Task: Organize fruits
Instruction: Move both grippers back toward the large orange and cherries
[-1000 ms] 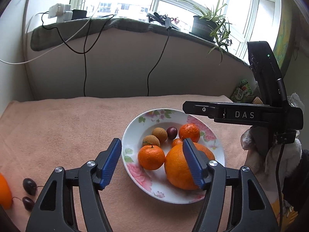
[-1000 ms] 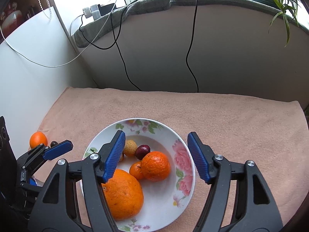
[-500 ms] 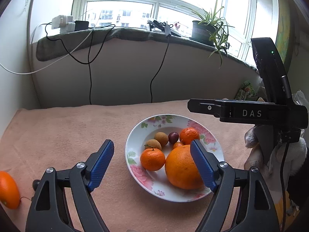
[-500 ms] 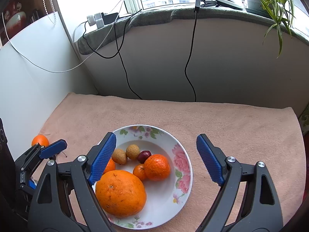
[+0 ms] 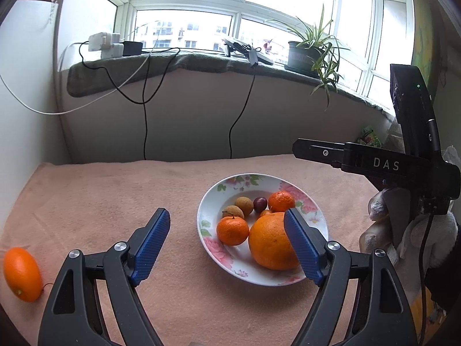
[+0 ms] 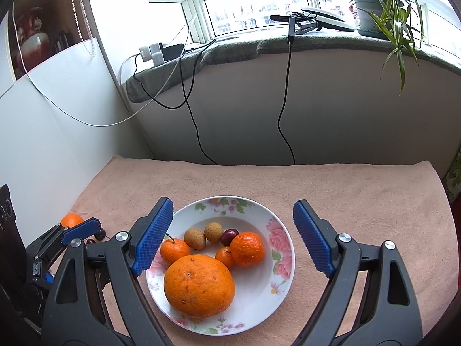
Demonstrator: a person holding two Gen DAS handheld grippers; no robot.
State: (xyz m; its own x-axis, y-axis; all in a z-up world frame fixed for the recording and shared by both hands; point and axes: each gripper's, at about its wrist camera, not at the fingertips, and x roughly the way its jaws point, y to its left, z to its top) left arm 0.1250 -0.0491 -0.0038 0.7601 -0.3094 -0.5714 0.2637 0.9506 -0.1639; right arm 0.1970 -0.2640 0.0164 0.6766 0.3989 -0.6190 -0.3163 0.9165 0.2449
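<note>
Stray orange (image 5: pixel 21 274) lies on the cloth well left of the plate (image 5: pixel 207 227), nearer the empty, wide-open left gripper (image 5: pixel 227 248); right gripper (image 6: pixel 233 240) likewise gapes empty

Peach-towelled table (image 6: pixel 345 190) bearing a floral plate (image 6: pixel 276 271), a loose tangerine (image 5: pixel 21 274), perhaps two dark cherries (image 6: pixel 99 235).

Black triangular-framed hand-held gripper (image 5: pixel 227 242) with ribbed blue pads (image 5: pixel 151 242), silver screws, white "DAS" lettering on the other hand-held gripper (image 6: pixel 233 236), black cable, white knit glove (image 5: pixel 415 236).
</note>
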